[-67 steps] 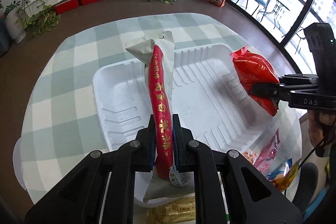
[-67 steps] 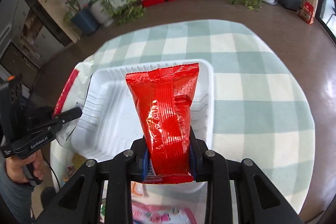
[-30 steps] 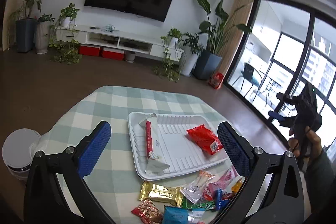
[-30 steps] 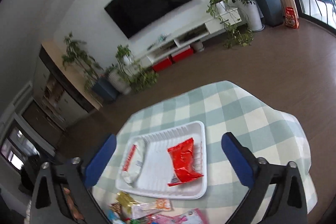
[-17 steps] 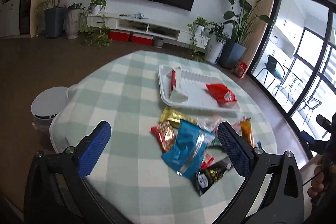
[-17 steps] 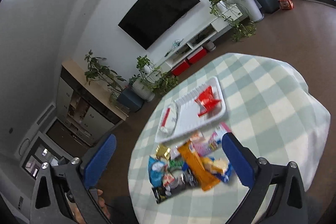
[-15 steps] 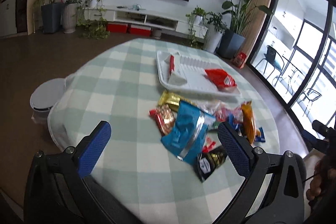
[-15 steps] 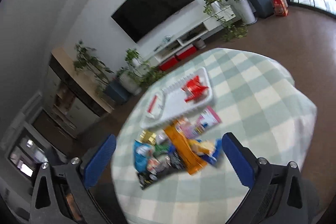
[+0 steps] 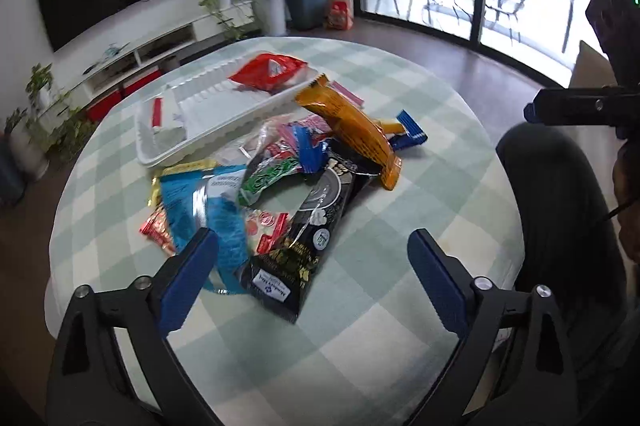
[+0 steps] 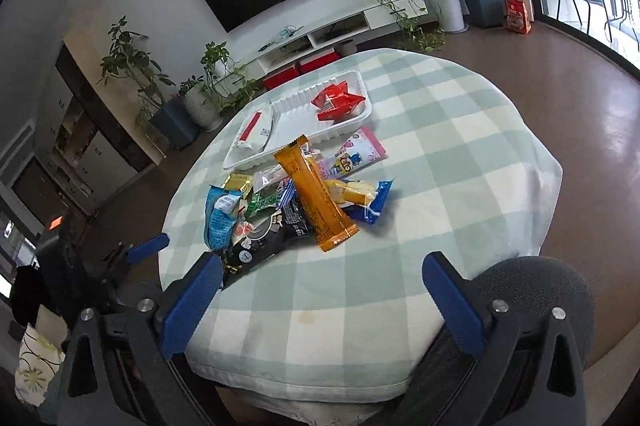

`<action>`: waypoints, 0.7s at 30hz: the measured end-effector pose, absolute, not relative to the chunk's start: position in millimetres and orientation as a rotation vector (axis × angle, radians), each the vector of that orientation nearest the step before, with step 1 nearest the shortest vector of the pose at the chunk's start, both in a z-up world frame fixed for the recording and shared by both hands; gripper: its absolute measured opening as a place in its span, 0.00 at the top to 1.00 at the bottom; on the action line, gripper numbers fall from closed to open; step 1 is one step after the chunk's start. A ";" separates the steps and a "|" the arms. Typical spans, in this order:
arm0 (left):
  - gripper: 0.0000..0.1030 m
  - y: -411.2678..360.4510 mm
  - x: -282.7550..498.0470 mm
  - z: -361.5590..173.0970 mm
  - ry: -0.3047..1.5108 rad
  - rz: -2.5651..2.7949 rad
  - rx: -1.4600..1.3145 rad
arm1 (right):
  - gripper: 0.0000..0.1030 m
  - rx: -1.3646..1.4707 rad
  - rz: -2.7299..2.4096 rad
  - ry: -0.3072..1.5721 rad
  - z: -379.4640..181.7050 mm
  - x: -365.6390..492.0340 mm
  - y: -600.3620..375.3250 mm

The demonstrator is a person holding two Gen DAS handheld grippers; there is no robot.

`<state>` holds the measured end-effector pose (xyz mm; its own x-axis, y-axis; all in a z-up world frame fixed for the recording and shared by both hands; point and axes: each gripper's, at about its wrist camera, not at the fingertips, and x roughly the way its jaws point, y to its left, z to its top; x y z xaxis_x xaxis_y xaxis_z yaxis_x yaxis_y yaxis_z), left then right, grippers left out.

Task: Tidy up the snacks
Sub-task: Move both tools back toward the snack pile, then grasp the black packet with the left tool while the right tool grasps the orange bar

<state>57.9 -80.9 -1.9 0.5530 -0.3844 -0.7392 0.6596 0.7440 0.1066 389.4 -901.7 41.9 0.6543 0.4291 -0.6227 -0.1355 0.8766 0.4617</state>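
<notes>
A white tray [image 9: 208, 140] [image 10: 352, 124] sits at the far side of the round table. It holds a red snack bag [image 9: 266, 70] [image 10: 338, 101] and a white-and-red stick pack [image 9: 157, 112] [image 10: 252, 134]. A pile of snacks lies in front of it: an orange bar [image 9: 352, 128] [image 10: 316, 192], a black bag [image 9: 304, 246] [image 10: 272, 230], a blue bag [image 9: 204, 202] [image 10: 220, 212]. My left gripper [image 9: 312, 276] is open and empty, hovering just before the pile. My right gripper [image 10: 320, 300] is open and empty, back over the near table edge.
The table wears a green-and-white checked cloth [image 9: 384, 306] [image 10: 440, 154]. A dark chair back [image 9: 560, 226] [image 10: 532, 286] stands at the near right. The other gripper shows at the right edge [image 9: 576, 106] and at the left [image 10: 140, 250]. A pink pack [image 10: 356, 154] lies beside the tray.
Both grippers have let go of their snacks, which now lie in the tray, and pulled far back to the near side of the table. The left gripper has since swung right and lower toward the pile.
</notes>
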 end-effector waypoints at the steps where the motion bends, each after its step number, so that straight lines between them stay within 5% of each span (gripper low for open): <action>1: 0.11 -88.3 66.1 -5.8 0.780 -0.657 0.438 | 0.00 0.400 0.335 0.801 40.0 389.3 -903.6; 6: 0.17 -109.5 106.1 -22.4 0.879 -0.758 0.494 | 0.00 0.432 0.358 0.795 33.8 391.2 -908.6; 12: 0.51 -128.4 135.5 -36.3 0.979 -0.823 0.541 | 0.06 0.460 0.393 0.796 28.7 402.2 -909.6; 16: 0.54 -130.8 140.8 -44.4 1.021 -0.829 0.536 | 0.06 0.437 0.393 0.807 27.7 404.1 -908.5; 18: 0.64 -131.9 143.6 -49.0 1.043 -0.828 0.534 | 0.08 0.418 0.384 0.819 25.6 404.8 -907.7; 21: 0.70 -129.4 147.4 -53.5 1.063 -0.828 0.519 | 0.17 0.422 0.394 0.844 22.2 407.7 -906.3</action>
<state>147.4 -129.4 -53.5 0.2392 -0.3375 -0.9104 0.8001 0.5997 -0.0121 407.7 -906.3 22.2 0.6028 0.4921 -0.6281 -0.1662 0.8473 0.5044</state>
